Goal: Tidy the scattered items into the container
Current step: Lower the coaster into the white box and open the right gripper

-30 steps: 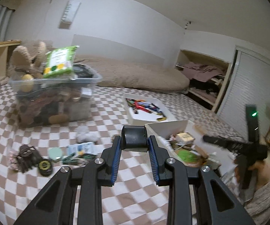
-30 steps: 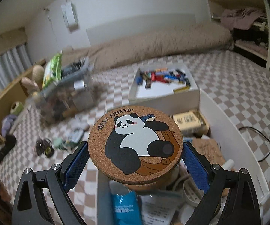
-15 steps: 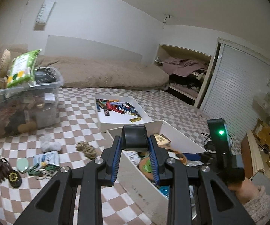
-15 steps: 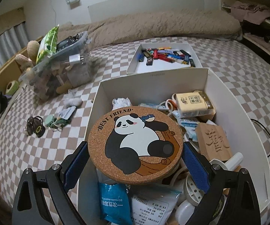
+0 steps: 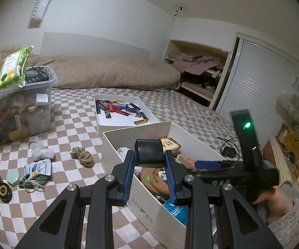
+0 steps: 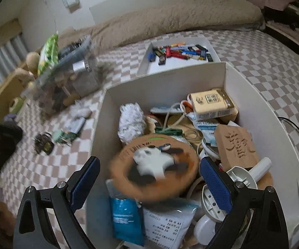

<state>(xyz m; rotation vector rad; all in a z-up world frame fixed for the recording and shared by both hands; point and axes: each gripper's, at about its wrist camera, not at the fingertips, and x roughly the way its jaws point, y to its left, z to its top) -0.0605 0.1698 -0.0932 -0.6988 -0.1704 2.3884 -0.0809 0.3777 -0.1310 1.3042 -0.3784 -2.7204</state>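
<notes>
My left gripper (image 5: 148, 155) is shut on a small black rounded block (image 5: 148, 152) and hangs over the near left part of the white box (image 5: 141, 203). My right gripper (image 6: 149, 162) stands open above the same white box (image 6: 166, 78). Its blue pads (image 6: 215, 184) are clear of the round cork panda coaster (image 6: 155, 166), which is blurred and lies tilted on the clutter inside the box. The coaster (image 5: 153, 181) also shows in the left wrist view. On the checkered bed lie a rope bundle (image 5: 82, 156), a white cloth (image 5: 42, 153), a small packet (image 5: 38, 167) and a green disc (image 5: 13, 177).
A clear bin (image 5: 18, 108) full of things stands at the far left. A shallow white tray of lighters (image 5: 120, 112) sits just behind the box. A charger and cable (image 5: 229, 150) lie to the right. A person's hand (image 5: 274, 199) holds the right gripper.
The right gripper has opened and let go of the panda coaster, which has dropped into the box. The left gripper has swung to the right over the box, still holding the black block.
</notes>
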